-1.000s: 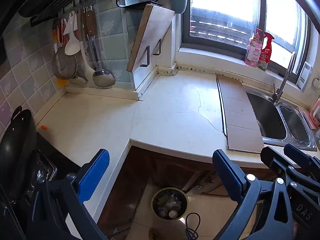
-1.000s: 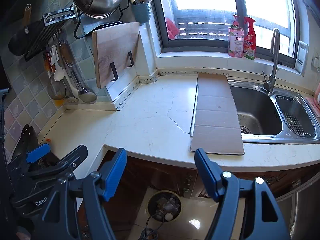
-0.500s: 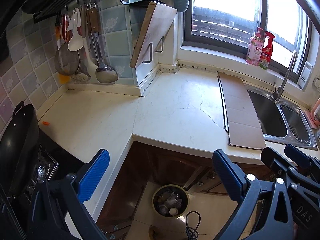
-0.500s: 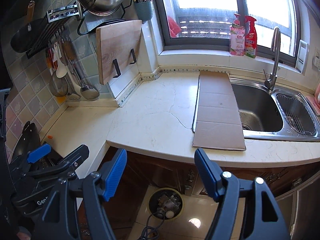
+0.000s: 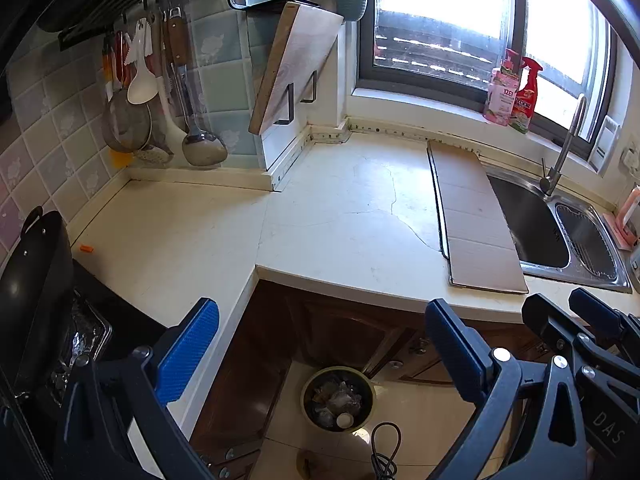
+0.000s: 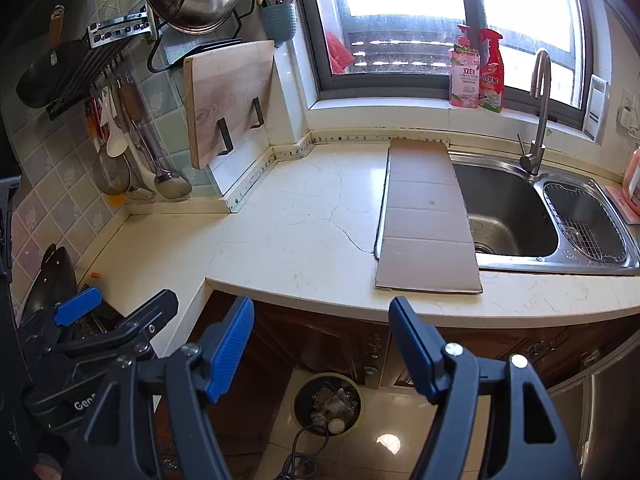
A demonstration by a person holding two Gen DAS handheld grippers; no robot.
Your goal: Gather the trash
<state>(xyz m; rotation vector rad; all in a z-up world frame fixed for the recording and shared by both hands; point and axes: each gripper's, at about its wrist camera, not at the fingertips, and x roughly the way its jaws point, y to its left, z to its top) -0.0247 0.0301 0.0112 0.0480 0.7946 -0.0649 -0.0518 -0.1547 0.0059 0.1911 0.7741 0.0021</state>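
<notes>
Cracked pale countertop (image 6: pixel 304 216) bears cardboard (image 6: pixel 428 216) beside sink (image 6: pixel 508 208); both grippers (image 5: pixel 320 344) (image 6: pixel 322 340) gape empty.

Counted: one cardboard sheet (image 6: pixel 428 216) on the table (image 6: pixel 296 236), two bottles (image 6: pixel 478 70) on the windowsill, one trash bin (image 6: pixel 327 403), one cutting board (image 6: pixel 230 100), one orange scrap (image 5: pixel 86 249)

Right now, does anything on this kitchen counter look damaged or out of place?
Yes. A crack runs across the counter. A flat cardboard sheet overlaps the sink's left edge, and a small orange scrap lies near the stove.
</notes>
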